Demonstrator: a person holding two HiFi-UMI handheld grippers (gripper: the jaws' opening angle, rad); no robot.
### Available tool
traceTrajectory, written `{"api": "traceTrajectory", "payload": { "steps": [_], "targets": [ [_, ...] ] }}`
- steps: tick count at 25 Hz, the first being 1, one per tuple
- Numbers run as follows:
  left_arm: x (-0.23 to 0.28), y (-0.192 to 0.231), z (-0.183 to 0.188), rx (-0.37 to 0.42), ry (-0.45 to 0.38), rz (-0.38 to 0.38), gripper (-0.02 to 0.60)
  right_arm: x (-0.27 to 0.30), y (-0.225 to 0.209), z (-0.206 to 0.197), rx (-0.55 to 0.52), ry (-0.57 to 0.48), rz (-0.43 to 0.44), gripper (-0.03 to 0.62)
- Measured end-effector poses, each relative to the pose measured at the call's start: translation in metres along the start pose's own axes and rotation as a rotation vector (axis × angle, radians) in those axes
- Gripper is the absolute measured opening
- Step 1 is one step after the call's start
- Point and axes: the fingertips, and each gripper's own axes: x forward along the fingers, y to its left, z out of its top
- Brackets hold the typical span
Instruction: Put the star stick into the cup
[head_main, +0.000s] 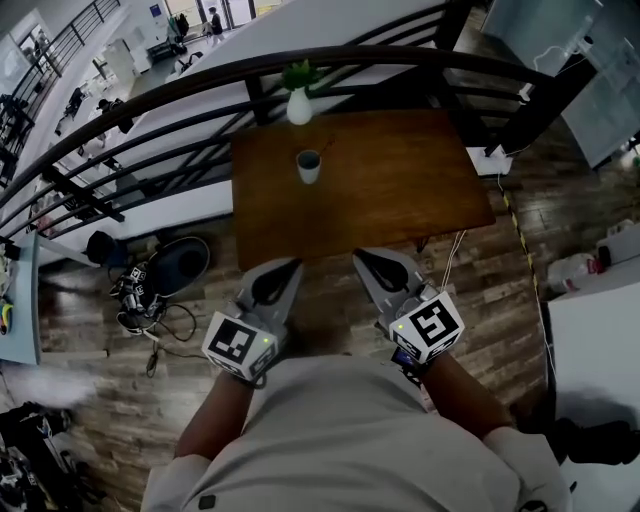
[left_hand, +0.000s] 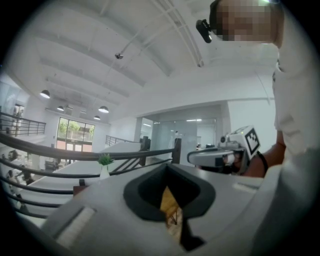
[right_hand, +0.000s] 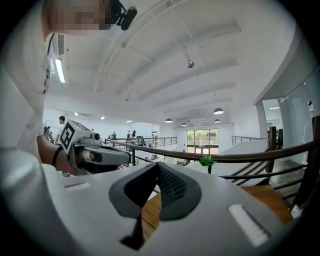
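Left gripper (head_main: 294, 265): jaws pressed together, nothing held; held at the body, well short of the wooden table (head_main: 420, 190).
Right gripper (head_main: 358, 257): likewise closed and empty.
Cup (head_main: 308, 166): upright, near the white vase (head_main: 299, 105).
Star stick: not surely identified; a thin dark line beside the cup may be it.
Risk: if approached with closed jaws, the stick could be pushed away or the cup toppled.

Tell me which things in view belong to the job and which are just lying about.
Job:
- cup on the table
- thin stick just right of it, probably the star stick, too small to be sure
- left claw and right claw, both shut, empty

Lying about:
- white vase with plant
- cables on floor
- plastic bottle
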Motion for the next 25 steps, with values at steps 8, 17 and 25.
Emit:
{"api": "traceTrajectory", "payload": {
  "steps": [8,17,25],
  "targets": [
    [-0.009,-0.078,-0.022,-0.027,0.011,0.035,0.002,-0.069,0.015,-0.027,0.010,0.026,0.052,0.008],
    [-0.021,-0.113,-0.024,-0.047,0.001,0.080,0.002,-0.113,0.027,-0.032,-0.003,0.037,0.078,0.008],
    [-0.015,-0.127,-0.025,-0.043,0.011,0.060,0.002,-0.126,0.021,-0.035,0.026,0.037,0.057,0.008]
  ]
}}
